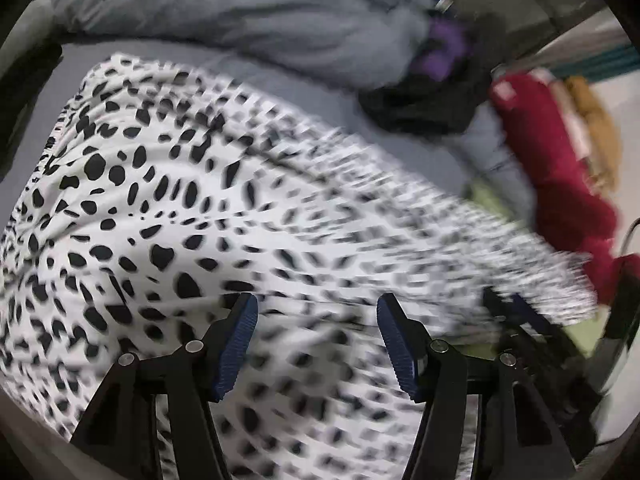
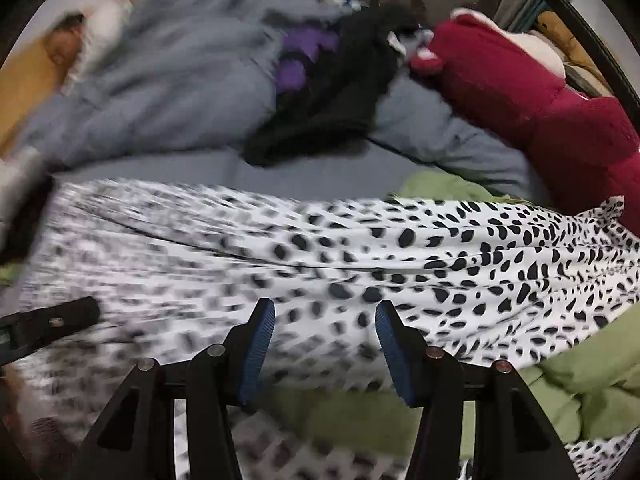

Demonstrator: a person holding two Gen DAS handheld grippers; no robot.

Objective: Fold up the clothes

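A white garment with black spots (image 1: 192, 216) lies spread over the bed and fills the lower half of both views (image 2: 440, 256). My left gripper (image 1: 318, 308) hovers just above it, open, with nothing between its blue pads. My right gripper (image 2: 325, 312) is likewise open over the spotted cloth, empty. A green cloth (image 2: 580, 372) lies under the spotted garment at the right. In the left wrist view the right gripper (image 1: 520, 320) shows blurred at the right edge. In the right wrist view the left gripper's finger (image 2: 52, 320) shows at the left edge.
A grey duvet (image 1: 224, 12) is bunched at the back of the bed. Next to it lie a black garment (image 2: 328, 92), a purple one (image 2: 300, 56) and a red fleecy one (image 2: 532, 100). Grey sheet (image 2: 280, 172) shows between them and the spotted cloth.
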